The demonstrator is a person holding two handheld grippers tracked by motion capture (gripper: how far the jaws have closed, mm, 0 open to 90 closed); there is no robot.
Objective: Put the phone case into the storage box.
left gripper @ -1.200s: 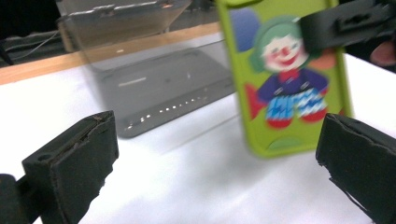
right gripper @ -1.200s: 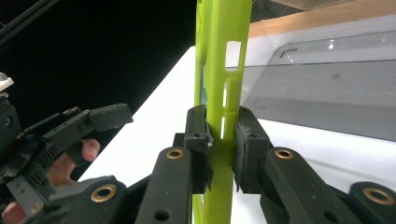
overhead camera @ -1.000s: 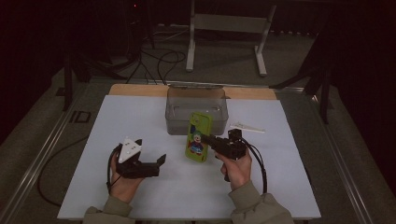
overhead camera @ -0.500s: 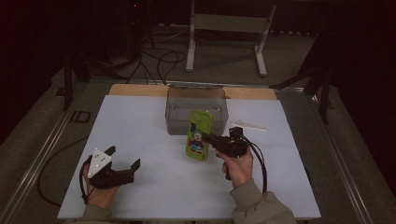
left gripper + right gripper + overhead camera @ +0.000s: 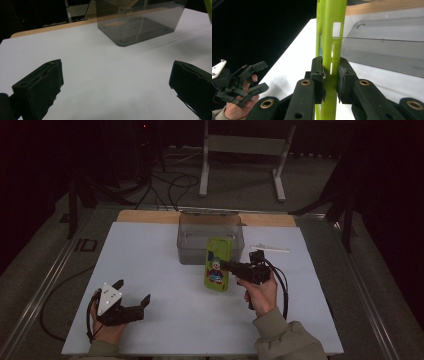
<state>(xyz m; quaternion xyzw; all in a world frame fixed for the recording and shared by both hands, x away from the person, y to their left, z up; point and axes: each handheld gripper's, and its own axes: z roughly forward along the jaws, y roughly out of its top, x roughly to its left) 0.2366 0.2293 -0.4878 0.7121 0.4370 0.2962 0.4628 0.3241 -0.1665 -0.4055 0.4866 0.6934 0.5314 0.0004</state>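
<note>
**Left gripper pulled back to the near-left corner; phone case held upright by the right**

Moved since a second ago: left gripper (image 5: pixel 131 304), drawn away from the middle of the worktop (image 5: pixel 150 250) toward its near-left corner and slightly lower. Now sits in the left hand (image 5: pixel 102 330) close above or on the white surface, hard to say which from the high view. Jaws spread wide with nothing between them, only bare worktop showing in the gap in the left gripper view. Well apart from everything else.

Hardly shifted: right gripper (image 5: pixel 226 266), held in the right hand (image 5: pixel 260 292) right of centre and pointing left. Jaws clamped on the edge of a lime-green phone case (image 5: pixel 218 264), pads pressing on both faces of the thin rim (image 5: pixel 329 62) in the right gripper view. Case held upright and lifted, its cartoon-printed back turned toward the person, just in front of a clear grey plastic box (image 5: pixel 200 232) standing open-topped at the far middle of the worktop. Overlaps the box's front wall in the high view; contact not clear.

Lies to the right of the box: a thin white stick-like item (image 5: pixel 270 248), flat on the worktop, too small to identify.
</note>
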